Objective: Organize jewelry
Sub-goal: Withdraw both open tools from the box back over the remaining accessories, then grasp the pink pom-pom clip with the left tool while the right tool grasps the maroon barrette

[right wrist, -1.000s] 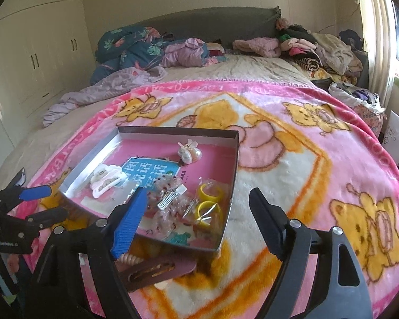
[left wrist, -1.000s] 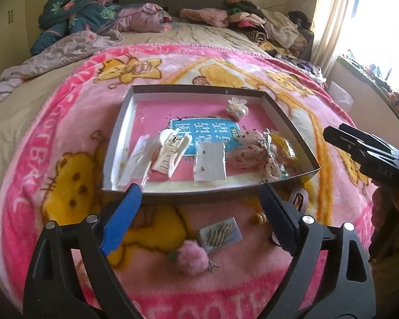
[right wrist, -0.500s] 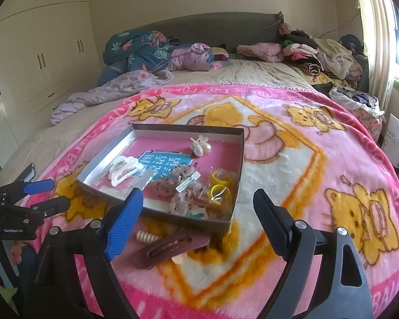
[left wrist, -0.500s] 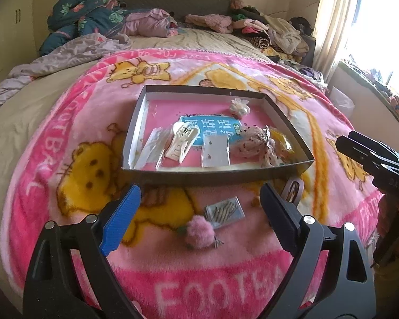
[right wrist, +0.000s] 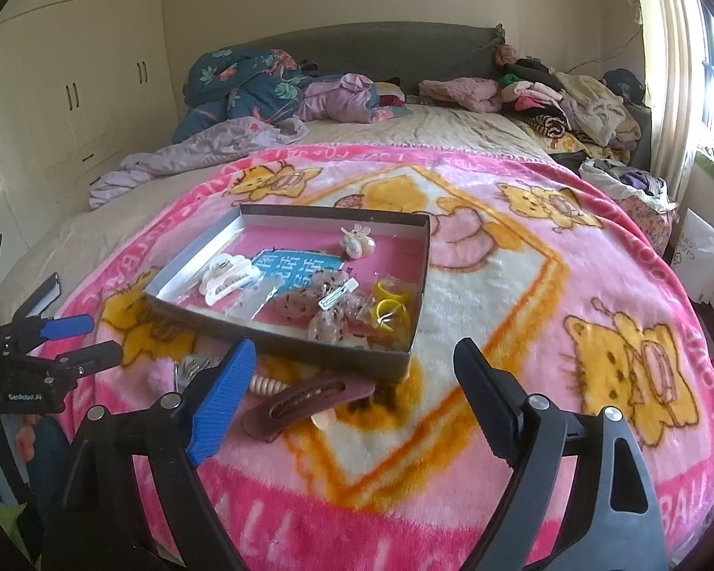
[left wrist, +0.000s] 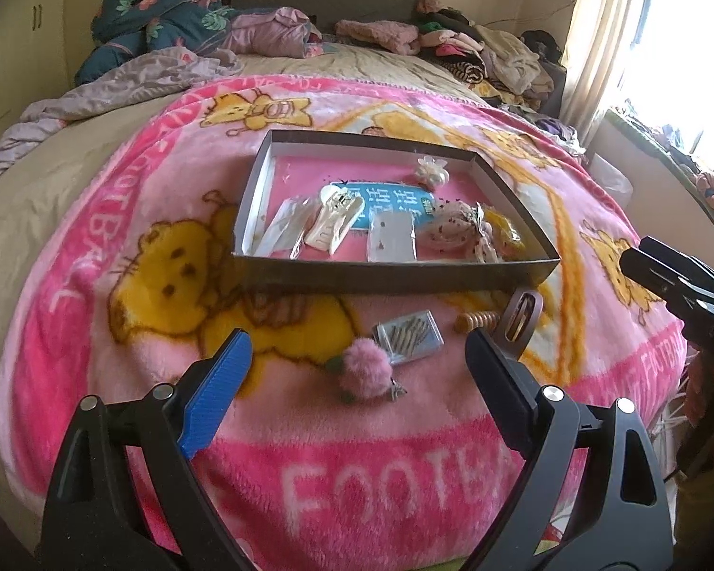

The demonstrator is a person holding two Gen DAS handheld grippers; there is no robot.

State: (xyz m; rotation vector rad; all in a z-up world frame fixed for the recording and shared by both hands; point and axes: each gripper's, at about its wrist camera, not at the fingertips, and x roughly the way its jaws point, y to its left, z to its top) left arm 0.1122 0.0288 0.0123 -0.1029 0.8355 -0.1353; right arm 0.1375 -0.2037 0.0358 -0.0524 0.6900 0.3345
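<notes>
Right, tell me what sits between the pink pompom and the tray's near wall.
A clear packet of hairpins lies between the pink pompom and the tray, on the blanket; the left wrist view shows it.

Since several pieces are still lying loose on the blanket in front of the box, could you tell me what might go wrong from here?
1. The pink pompom clip and small packet of pins rest on plush blanket; wide-open hand-held gripper jaws may pinch fleece along with them.
2. The brown barrette lies against the box front wall; reaching for it could nudge the shallow box and jostle its contents.
3. The small wooden clip sits partly hidden beside the barrette and could be overlooked.
</notes>
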